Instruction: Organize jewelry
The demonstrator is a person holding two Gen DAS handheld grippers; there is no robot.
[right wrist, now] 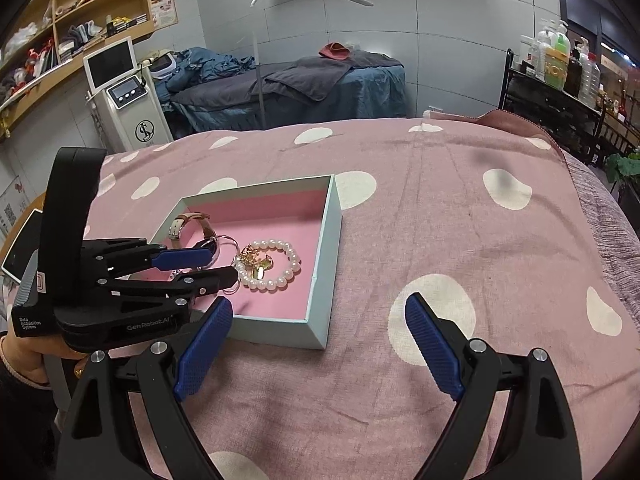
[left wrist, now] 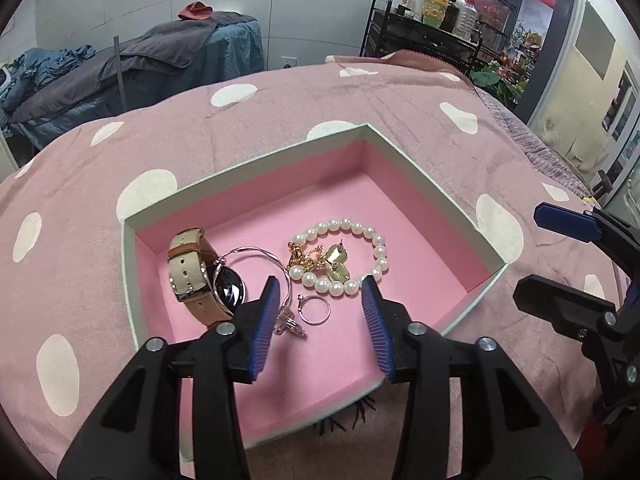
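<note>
Between the left claw (left wrist: 320, 292) fingers lies the ring (left wrist: 315, 309).

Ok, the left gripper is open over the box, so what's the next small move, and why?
Probably lift the left gripper straight up out of the pink-lined box. Its jaws stand open, gripping nothing; the small silver ring lies loose on the floor below them, and no jewelry shows on the pink polka-dot blanket.

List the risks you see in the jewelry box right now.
The left tongs hang open just above the small ring and bangle; dropping lower could snag them. The gold earrings lie tangled inside the pearl bracelet, so lifting one may drag the other.
</note>
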